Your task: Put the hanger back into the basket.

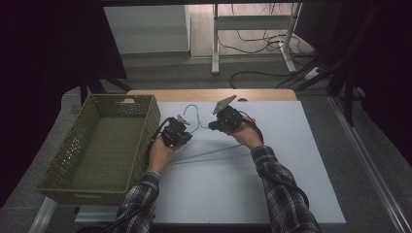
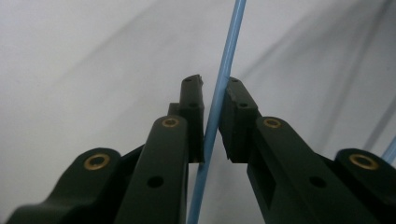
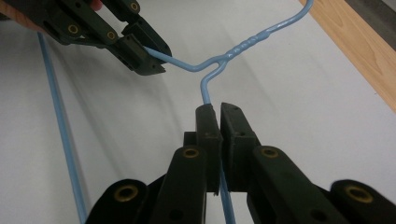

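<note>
A light blue wire hanger (image 1: 210,154) lies over the white table top, its hook (image 1: 192,107) pointing away from me. My left gripper (image 1: 186,132) is shut on the hanger's left sloping arm; in the left gripper view the wire (image 2: 231,42) runs between the jaws of that gripper (image 2: 212,93). My right gripper (image 1: 214,124) is shut on the right sloping arm just below the twisted neck (image 3: 243,44). In the right gripper view its own tips (image 3: 218,109) pinch the wire, and the left gripper (image 3: 149,58) bites the other arm. Both grippers sit close together beside the neck.
An olive woven basket (image 1: 147,127) stands at the left of the table, close to my left hand. The white mat (image 1: 277,184) has free room to the right and front. A wooden table edge (image 1: 209,94) runs along the back. Desk legs and cables lie on the floor beyond.
</note>
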{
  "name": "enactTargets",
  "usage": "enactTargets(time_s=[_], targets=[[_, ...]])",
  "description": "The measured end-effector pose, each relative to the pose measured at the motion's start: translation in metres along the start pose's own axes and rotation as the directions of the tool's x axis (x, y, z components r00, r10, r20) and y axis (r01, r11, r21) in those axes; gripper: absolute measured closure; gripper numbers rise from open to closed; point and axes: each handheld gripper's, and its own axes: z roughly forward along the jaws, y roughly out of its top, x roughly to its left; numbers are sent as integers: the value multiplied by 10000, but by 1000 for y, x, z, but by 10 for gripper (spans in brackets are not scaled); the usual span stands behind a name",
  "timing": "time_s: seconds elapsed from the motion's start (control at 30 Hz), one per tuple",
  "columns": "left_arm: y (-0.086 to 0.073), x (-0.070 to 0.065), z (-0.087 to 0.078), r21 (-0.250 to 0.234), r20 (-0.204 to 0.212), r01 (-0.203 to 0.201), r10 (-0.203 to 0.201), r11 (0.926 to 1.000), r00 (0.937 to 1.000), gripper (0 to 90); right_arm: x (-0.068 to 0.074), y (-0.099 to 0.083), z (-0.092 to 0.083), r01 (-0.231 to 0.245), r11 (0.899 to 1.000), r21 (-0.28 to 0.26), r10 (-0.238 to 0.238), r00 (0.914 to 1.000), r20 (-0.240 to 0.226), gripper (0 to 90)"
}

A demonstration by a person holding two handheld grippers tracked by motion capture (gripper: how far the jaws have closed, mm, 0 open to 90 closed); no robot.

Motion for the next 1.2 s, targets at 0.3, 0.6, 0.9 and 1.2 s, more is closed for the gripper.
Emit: enactTargets(time_s=[0.3,0.6,0.9,1.2], targets=[[4,4,-11,-538,2095,715,-588,9960,9760,871,-3,-1,-18,-181,9997,-158,186,9993,322,896],[3,-6,-25,-1361,3093,1344,-868,9815,9470,871,5,14,-44,-1613,9798,-1181,1655,9858,271,647],[-1,-21,-33,-1668,3184,1324,-737,9771,9451,870,14,33,-33,-3347,9260,-1745,3410,9401,63,606],[-2,-32,-42,-1859,3155,1470,-826,9715,9453,822,25,36,-33,-4126,8939,-1752,4138,9098,-315,856]])
